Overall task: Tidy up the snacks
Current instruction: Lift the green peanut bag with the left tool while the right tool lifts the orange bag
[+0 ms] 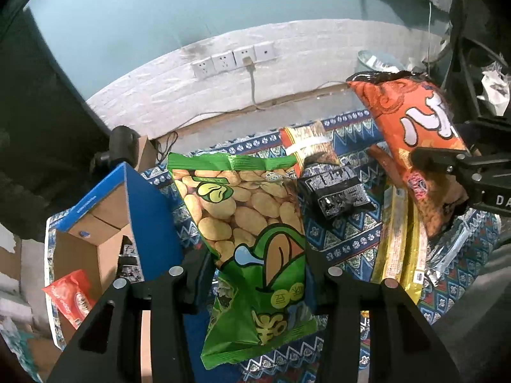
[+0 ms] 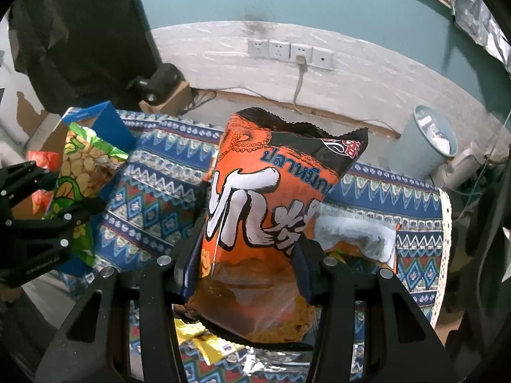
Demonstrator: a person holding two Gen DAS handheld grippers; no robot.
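Note:
My left gripper (image 1: 260, 282) is shut on a green bag of broad beans (image 1: 252, 223) and holds it upright above the patterned cloth, right of the blue cardboard box (image 1: 150, 220). The bag also shows at the left of the right wrist view (image 2: 83, 172). My right gripper (image 2: 244, 271) is shut on an orange snack bag with white lettering (image 2: 265, 210), lifted above the cloth; it shows at the right of the left wrist view (image 1: 415, 134). A red packet (image 1: 68, 296) lies inside the box.
On the patterned cloth (image 2: 153, 204) lie a black packet (image 1: 338, 191), an orange-and-white packet (image 1: 313, 146), yellow packets (image 1: 399, 245) and a silver wrapper (image 2: 271, 360). A white-labelled packet (image 2: 354, 236) lies behind the orange bag. A bin (image 2: 428, 134) stands by the wall.

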